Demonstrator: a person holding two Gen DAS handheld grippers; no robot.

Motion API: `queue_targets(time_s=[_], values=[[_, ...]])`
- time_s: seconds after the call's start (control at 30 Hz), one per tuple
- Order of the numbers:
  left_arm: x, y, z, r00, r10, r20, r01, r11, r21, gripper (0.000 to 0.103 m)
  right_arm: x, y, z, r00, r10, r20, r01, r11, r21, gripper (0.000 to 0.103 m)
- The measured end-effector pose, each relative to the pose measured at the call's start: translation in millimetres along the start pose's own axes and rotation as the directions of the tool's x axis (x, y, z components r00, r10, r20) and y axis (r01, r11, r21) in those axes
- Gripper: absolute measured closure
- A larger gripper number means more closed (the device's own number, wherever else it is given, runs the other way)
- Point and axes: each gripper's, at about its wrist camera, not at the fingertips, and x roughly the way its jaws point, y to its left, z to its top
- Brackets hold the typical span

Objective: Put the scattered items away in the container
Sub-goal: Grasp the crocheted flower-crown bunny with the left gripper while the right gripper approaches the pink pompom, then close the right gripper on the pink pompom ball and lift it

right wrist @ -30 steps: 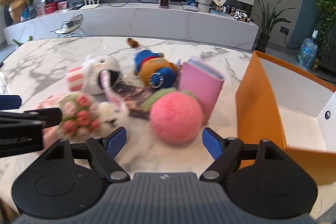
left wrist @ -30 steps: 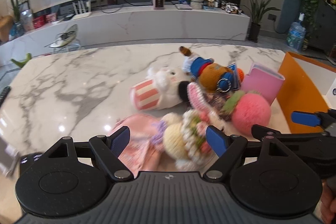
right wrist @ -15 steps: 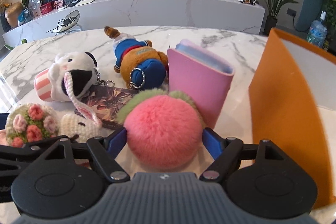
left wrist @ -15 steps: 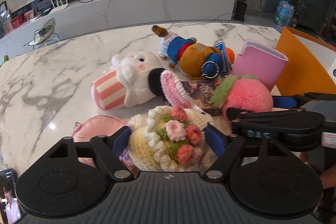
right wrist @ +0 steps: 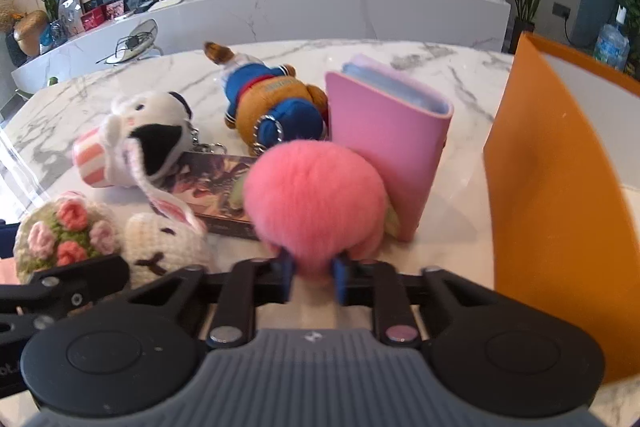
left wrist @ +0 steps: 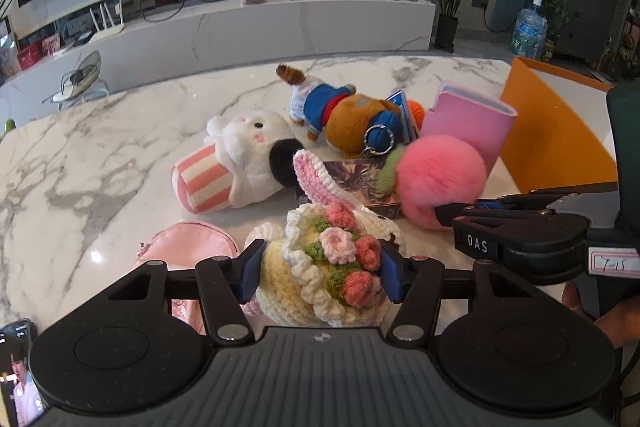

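The crocheted bunny (left wrist: 320, 267) with its flower bouquet sits on the marble tabletop (left wrist: 100, 155), left of the orange container (right wrist: 560, 195), clamped between the left tongs (left wrist: 320, 273). The right tongs (right wrist: 312, 279) squeeze the pink pompom (right wrist: 312, 203) nearer the container; "DAS" reads on their arm.

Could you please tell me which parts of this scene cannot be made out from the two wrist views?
- Orange box interior: in both views its near wall hides the floor, so the contents are unknown.
- Picture card: partly covered by the pink pompom and the crochet bunny; its artwork is unreadable.
- Pink pouch: left wrist view, lower half hidden behind the left tongs.
- Right tongs: pad contact buried in pompom fur.
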Motion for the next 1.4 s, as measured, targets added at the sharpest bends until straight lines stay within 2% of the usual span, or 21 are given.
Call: queue_targets(time_s=[0.27,0.63,0.8,0.9,0.97,1.0,1.07,1.27,1.4], values=[[-31,0,-2,0.998,0.032,0.046,-0.031,0.999,-0.008,0.036,-36,3,-15,1.0,0.016,0.022,-0.016,1.0,-0.011,0.1],[-59,-7,-1,0.994,0.055,0.094,-0.054,0.998,-0.009,0.036,-87,3,-29,0.996,0.033,0.084,-0.031,0.999,-0.03,0.101],[-65,-11,-6,0.994,0.055,0.093,-0.055,0.998,-0.006,0.036,-91,3,-37,0.996,0.034,0.079,-0.031,0.999,-0.042,0.1],[-68,-14,-12,0.995,0.054,0.089,-0.054,0.999,-0.002,0.036,-89,-1,-45,0.997,0.02,0.078,-0.019,1.0,-0.015,0.083],[-67,-15,-15,0.995,0.056,0.084,-0.056,0.998,-0.004,0.036,-92,-3,-49,0.995,0.002,0.105,-0.001,1.0,-0.004,0.027],[-66,-14,-16,0.995,0.055,0.081,-0.055,0.998,-0.008,0.036,-94,-3,-50,0.991,-0.01,0.13,0.009,1.0,0.003,0.018],[-64,-13,-18,0.995,0.055,0.079,-0.054,0.998,-0.018,0.036,-94,-5,-52,0.987,-0.005,0.159,0.005,1.0,-0.001,0.015],[-51,-11,-22,0.995,0.068,0.072,-0.065,0.997,-0.038,0.036,-70,-10,-55,0.993,0.009,0.117,-0.011,1.0,0.015,0.016],[-42,-9,-21,0.996,0.068,0.058,-0.065,0.997,-0.045,0.036,-58,-9,-55,0.991,0.008,0.134,-0.009,1.0,0.005,0.016]])
